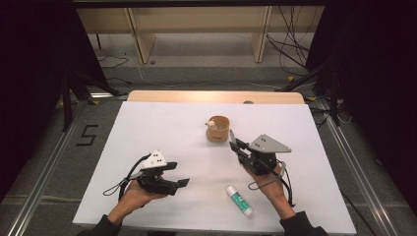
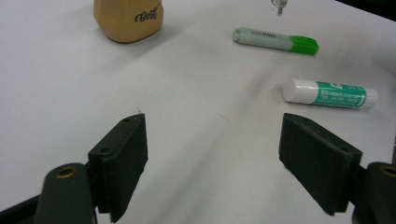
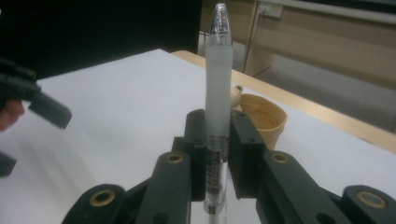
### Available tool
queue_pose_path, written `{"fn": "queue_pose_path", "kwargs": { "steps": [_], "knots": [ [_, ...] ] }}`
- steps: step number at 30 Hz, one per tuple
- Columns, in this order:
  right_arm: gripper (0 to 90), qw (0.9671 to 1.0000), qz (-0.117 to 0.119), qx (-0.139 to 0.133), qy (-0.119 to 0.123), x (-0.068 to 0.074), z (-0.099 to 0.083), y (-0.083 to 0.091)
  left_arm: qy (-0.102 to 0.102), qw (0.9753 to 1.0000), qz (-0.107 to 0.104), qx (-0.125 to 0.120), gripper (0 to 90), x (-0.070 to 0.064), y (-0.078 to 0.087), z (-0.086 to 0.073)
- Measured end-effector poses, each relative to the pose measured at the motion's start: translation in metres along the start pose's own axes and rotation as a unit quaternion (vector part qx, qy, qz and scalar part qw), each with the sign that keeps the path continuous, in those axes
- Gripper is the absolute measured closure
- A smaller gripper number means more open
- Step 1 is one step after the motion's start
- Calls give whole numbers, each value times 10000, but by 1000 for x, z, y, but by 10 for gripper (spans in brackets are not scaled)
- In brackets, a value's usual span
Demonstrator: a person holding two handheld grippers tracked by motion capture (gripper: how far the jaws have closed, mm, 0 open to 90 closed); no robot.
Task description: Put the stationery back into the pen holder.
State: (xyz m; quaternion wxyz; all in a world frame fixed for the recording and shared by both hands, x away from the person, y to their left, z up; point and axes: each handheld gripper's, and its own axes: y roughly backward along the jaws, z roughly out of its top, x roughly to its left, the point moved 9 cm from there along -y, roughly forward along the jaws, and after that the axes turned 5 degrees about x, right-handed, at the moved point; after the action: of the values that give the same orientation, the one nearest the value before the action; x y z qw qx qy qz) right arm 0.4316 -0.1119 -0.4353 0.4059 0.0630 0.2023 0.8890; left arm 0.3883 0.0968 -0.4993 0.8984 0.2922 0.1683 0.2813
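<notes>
My right gripper is shut on a frosted white pen that stands upright between its jaws, silver tip up. In the high view this right gripper hovers just right of a tan cup, with the pen pointing toward it. A small pale object shows at the rim of the cup. My left gripper lies open at the front left, nothing between its jaws. In its own view the left gripper faces a white-and-green glue stick, a green highlighter and the cup.
The glue stick lies near the front edge of the white table, between the two hands. A wooden strip borders the far edge. Beyond it are shelving legs and cables on the floor.
</notes>
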Motion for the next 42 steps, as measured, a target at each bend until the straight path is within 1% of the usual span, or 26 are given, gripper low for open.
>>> {"fn": "queue_pose_path", "kwargs": {
  "steps": [1, 2, 3, 4, 5, 6, 9, 11, 12, 13, 14, 16, 17, 18, 19, 20, 24, 25, 26, 28, 29, 30, 33, 36, 38, 42],
  "knots": [
    [795, 9999, 32, 5, -125, -3, 1, -3, 0, 10000, 0, 0, 230, 0, 0, 0],
    [795, 9997, 78, -24, -231, -6, 2, -6, 104, 9999, 2, -44, 220, 0, 1, -2],
    [795, 9997, 78, -24, -231, -6, 2, -6, 104, 9999, 2, -44, 209, 0, 1, -2],
    [795, 9985, 177, -45, -515, -11, 5, -13, 134, 9999, 7, -77, 206, -1, 2, -4],
    [795, 9985, 177, -45, -515, -11, 5, -13, 134, 9999, 7, -77, 202, -1, 2, -4],
    [795, 9975, 213, -65, -676, -15, 7, -18, 60, 9999, -4, -125, 200, -3, 3, -5],
    [795, 9944, 266, -114, -1016, -23, 12, -26, 23, 9998, 32, -180, 195, -4, 5, -7],
    [794, 9924, 291, -146, -1184, -29, 16, -30, 3, 9998, 50, -197, 194, -4, 6, -8],
    [794, 9916, 300, -159, -1252, -31, 18, -33, -20, 9996, 136, -229, 194, -4, 7, -10],
    [794, 9916, 300, -159, -1252, -31, 18, -33, -20, 9996, 136, -229, 194, -4, 7, -10],
    [794, 9892, 300, -196, -1422, -38, 23, -38, -35, 9995, 179, -257, 192, -4, 9, -12],
    [794, 9878, 285, -221, -1516, -42, 26, -42, -66, 9994, 195, -280, 189, -5, 10, -13],
    [794, 9878, 285, -221, -1516, -42, 26, -42, -66, 9994, 195, -280, 189, -5, 10, -13],
    [794, 9873, 286, -227, -1548, -45, 30, -46, -172, 9991, 286, -273, 189, -3, 10, -16],
    [794, 9873, 286, -227, -1548, -45, 30, -46, -172, 9991, 286, -273, 189, -3, 10, -16],
    [794, 9874, 248, -244, -1545, -48, 34, -51, -211, 9989, 345, -221, 189, -2, 10, -19],
    [794, 9872, 164, -219, -1573, -54, 41, -60, -122, 9990, 356, -261, 188, -1, 9, -22],
    [794, 9867, 152, -229, -1601, -56, 43, -62, -155, 9990, 346, -219, 189, -2, 8, -23],
    [794, 9860, 150, -251, -1641, -58, 45, -63, -239, 9989, 373, -181, 188, -3, 8, -24],
    [794, 9854, 151, -245, -1681, -61, 50, -67, -268, 9987, 371, -209, 188, -4, 10, -23],
    [794, 9854, 127, -246, -1677, -63, 52, -68, -268, 9987, 371, -209, 188, -4, 10, -23],
    [794, 9852, 110, -233, -1696, -64, 54, -70, -220, 9986, 383, -289, 188, -3, 12, -22],
    [794, 9856, 71, -247, -1674, -66, 57, -74, -216, 9986, 387, -291, 187, -3, 13, -22],
    [794, 9848, -13, -242, -1718, -70, 61, -84, -192, 9985, 373, -357, 188, -3, 12, -21],
    [794, 9839, -69, -236, -1768, -72, 62, -89, -217, 9986, 357, -317, 187, -4, 10, -22],
    [794, 9836, -180, -233, -1778, -76, 65, -98, -228, 9987, 342, -317, 188, -5, 9, -23]
  ]
}}
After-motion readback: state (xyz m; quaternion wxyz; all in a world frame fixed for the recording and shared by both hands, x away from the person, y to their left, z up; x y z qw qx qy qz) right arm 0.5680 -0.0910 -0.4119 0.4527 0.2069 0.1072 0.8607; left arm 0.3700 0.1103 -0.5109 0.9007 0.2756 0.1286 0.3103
